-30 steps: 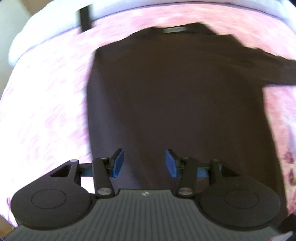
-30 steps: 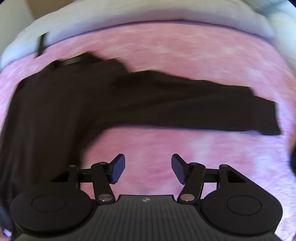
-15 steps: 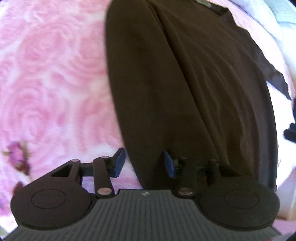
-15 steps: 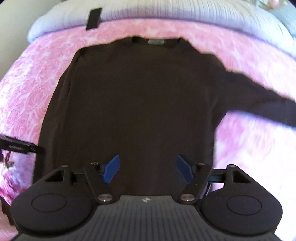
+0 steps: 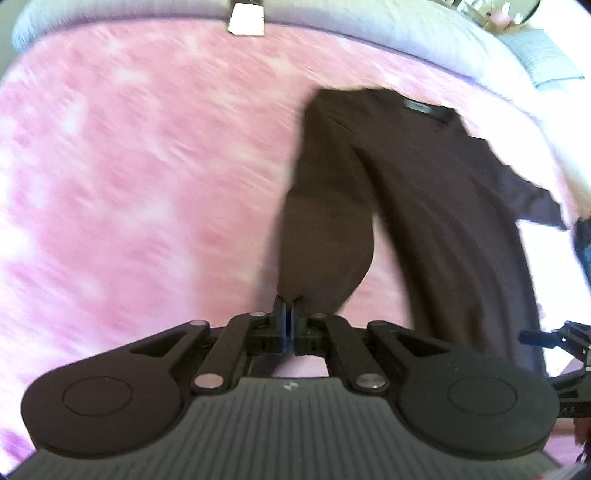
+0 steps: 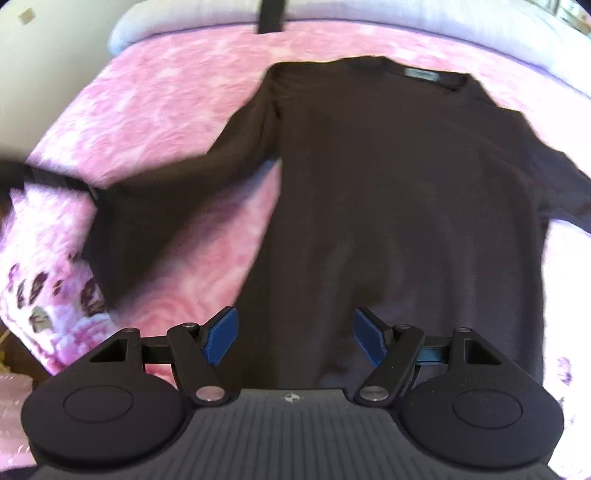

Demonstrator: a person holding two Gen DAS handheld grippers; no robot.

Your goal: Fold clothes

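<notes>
A dark brown long-sleeved sweater [image 6: 406, 184] lies flat on a pink bedspread [image 6: 159, 96], collar label at the far end. My left gripper [image 5: 288, 321] is shut on the cuff end of the sweater's left sleeve [image 5: 325, 229], which is stretched out sideways, away from the body. In the right wrist view the sleeve [image 6: 166, 199] runs out to the left, where the left gripper's fingers [image 6: 59, 179] hold it. My right gripper [image 6: 295, 336] hangs open above the sweater's lower body, with nothing between its blue pads. The other sleeve [image 6: 565, 192] trails off to the right.
A pale lavender cover [image 6: 369, 14] with a black strap [image 6: 271, 14] borders the far side of the bedspread. The bed's floral edge [image 6: 48, 295] drops off at the lower left. The right gripper's frame [image 5: 554, 339] shows at the left view's right edge.
The left gripper shut on the sleeve end and drew it out sideways from the body. The right gripper swept left to above the sweater's body and its jaws widened.
</notes>
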